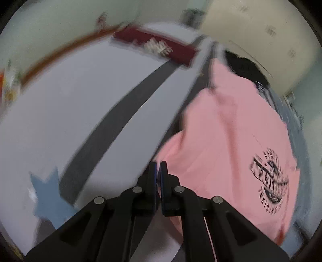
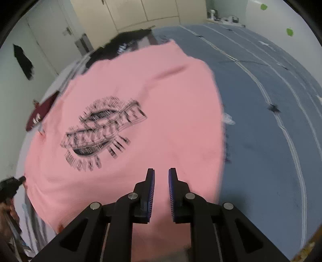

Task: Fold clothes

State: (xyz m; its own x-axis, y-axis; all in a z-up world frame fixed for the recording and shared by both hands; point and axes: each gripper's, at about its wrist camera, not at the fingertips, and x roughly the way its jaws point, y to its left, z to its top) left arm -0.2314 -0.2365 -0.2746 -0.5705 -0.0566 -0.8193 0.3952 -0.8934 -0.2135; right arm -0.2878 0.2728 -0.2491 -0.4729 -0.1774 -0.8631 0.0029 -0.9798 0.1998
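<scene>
Two grippers in play, both angled down at the bed. Left gripper (image 1: pixel 158 167): jaws pinched right together, only a sliver btwn the pads, w/ the edge of the pink T-shirt (image 1: pixel 231 129) running in at the tips. Looks like it's clamped on that edge, tho blur makes the exact bite hard to read. Right gripper (image 2: pixel 161 174): jaws a little apart, narrow gap, pink cloth visible through it; can't tell if the pads press on the fabric or just hang over it.

Pink T-shirt is spread across the bed, black round logo print (image 2: pixel 102 131) face up, lying mostly on the blue-grey bedcover (image 2: pixel 261 121) w/ white lines. In the left wrist view the shirt sits right of frame, beside a pale sheet (image 1: pixel 60 112) crossed by a dark grey stripe (image 1: pixel 112 125). Blue star (image 1: pixel 48 193) on that sheet, near the left gripper's body. Dark red folded garment (image 1: pixel 159 48) w/ white print lies at the far end of the sheet, well apart from the pink one. Black garment (image 2: pixel 128 43) just beyond the shirt's far edge, touching or overlapping it. Cream cupboards (image 2: pixel 145 12) behind. Both views smeared by motion.
</scene>
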